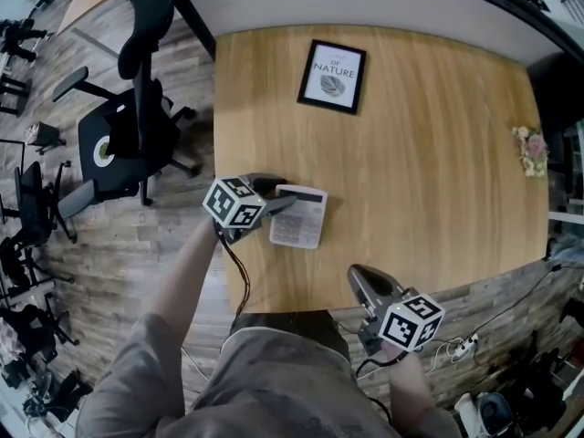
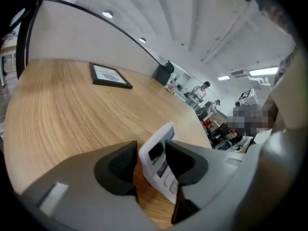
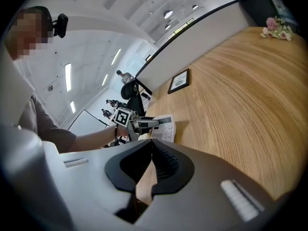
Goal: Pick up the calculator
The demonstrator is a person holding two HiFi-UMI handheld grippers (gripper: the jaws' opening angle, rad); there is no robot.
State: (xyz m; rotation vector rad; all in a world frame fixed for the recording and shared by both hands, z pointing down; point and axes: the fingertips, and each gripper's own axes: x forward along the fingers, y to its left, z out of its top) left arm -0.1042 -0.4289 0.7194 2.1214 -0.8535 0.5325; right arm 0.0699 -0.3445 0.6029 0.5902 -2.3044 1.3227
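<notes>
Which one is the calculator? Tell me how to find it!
Look at the big wooden table. Near the person's edge, toward the left, the calculator sits right at the left gripper. It is the flat white slab with a dark screen and buttons, unlike the black-framed picture farther back or the flowers at the right edge.

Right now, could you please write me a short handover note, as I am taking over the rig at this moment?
Left gripper: jaws apart, one on each side of the calculator's edge; no firm grip visible.
Right gripper: jaws shut, empty, over the near edge of the table, to the right of the calculator.
Calculator: lying on the table, near the front edge, not lifted.
Done: left gripper set at the calculator.
Left: close the jaws on it and lift.
</notes>
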